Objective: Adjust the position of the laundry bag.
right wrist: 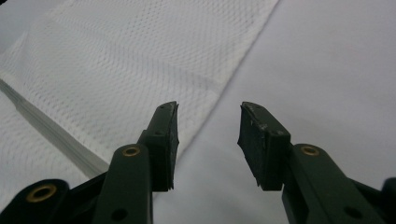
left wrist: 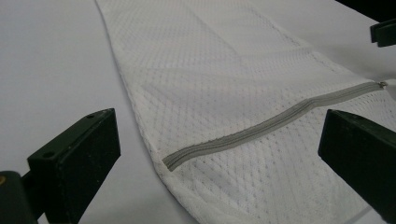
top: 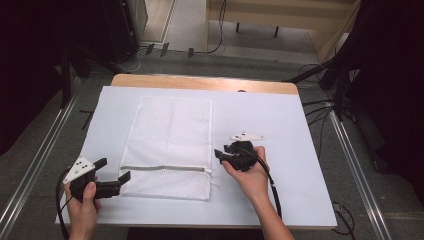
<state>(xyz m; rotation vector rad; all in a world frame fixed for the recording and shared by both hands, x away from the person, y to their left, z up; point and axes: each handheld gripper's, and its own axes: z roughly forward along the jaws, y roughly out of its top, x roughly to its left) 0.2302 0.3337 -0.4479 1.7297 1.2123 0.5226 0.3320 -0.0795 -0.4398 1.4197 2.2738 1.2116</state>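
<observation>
A white mesh laundry bag (top: 170, 140) lies flat on the white-covered table (top: 280, 125), with a grey zipper (top: 162, 168) running across its near part. My left gripper (top: 114, 170) sits at the bag's near left corner, jaws wide open. In the left gripper view the jaws of that gripper (left wrist: 217, 126) straddle the bag (left wrist: 210, 70) and the zipper's left end (left wrist: 275, 122) without touching. My right gripper (top: 219, 156) hovers just off the bag's right edge by the zipper's right end. It (right wrist: 210, 109) is open with nothing between the pads, and the bag's hem (right wrist: 130, 56) lies under its left jaw.
The table's wooden far edge (top: 200, 82) borders the white cover. Cables (top: 320, 107) and dark stands lie on the floor to the right and behind. The other gripper's jaws (left wrist: 384, 31) show at the top right of the left gripper view.
</observation>
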